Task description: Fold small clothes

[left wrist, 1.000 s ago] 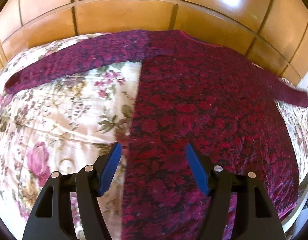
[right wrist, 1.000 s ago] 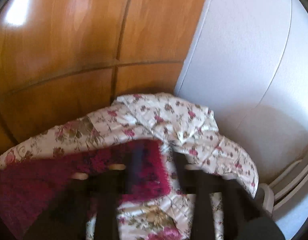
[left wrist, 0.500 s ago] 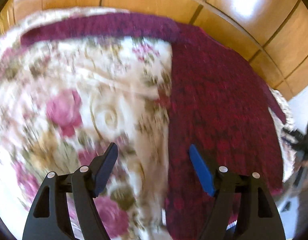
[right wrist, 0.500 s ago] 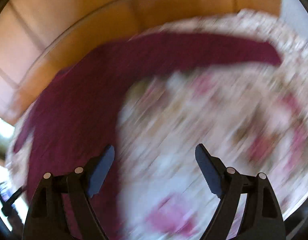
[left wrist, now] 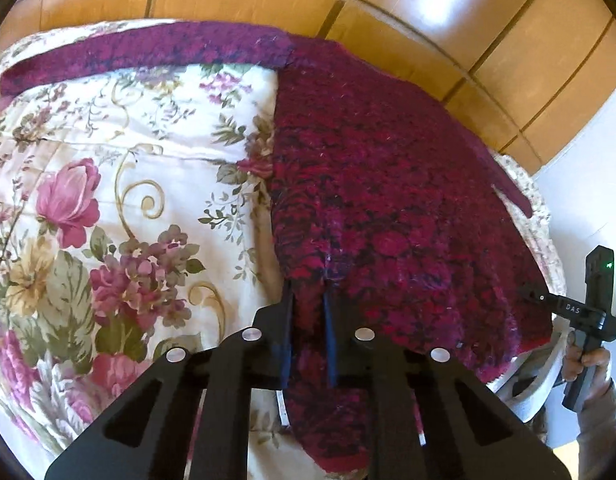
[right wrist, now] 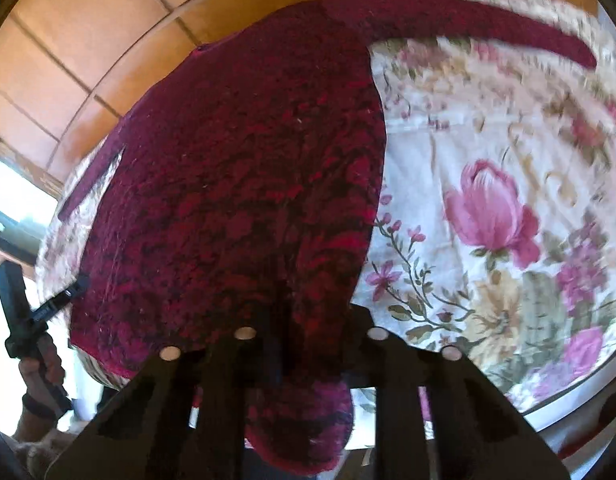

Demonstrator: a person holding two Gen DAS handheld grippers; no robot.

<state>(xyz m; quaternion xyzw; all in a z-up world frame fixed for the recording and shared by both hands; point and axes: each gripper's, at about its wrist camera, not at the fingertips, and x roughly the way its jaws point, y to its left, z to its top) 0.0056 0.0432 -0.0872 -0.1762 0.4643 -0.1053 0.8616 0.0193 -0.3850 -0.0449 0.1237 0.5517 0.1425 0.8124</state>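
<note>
Fabric fills the narrow gap of my left tool [left wrist: 308, 300]: its jaws have just been closing and now pinch the near left edge of the sweater [left wrist: 380, 208], a ridge of knit standing between the blue pads [left wrist: 330, 340]. My right tool [right wrist: 304, 320] has just been closing too and is clamped on the near right edge of the same sweater [right wrist: 248, 168]; its pads are sunk in shadow and slightly blurred, so I read the grip mostly from the bunched cloth squeezed between the black fingers. Below both tools the hem hangs past the near edge and is cut off by the tool bodies.

The sweater is a fuzzy, nubbly knit, dark crimson mottled with black, lying flat with its body towards the far wooden panels [left wrist: 408, 12]. One sleeve [left wrist: 148, 52] stretches out to the far left in the left wrist view, its cuff bent at the edge; the other sleeve [right wrist: 468, 20] runs to the far right in the right wrist view, smeared by motion blur.

Under it lies a quilted floral bedspread [left wrist: 108, 200], cream with pink roses, green leaves and gold scrolls, softly creased. Whether a bed or something else is under it I cannot tell.

At the far right of the left view, my right hand [left wrist: 588, 364] grips the other tool's black handle, partly cut off by the frame.
</note>
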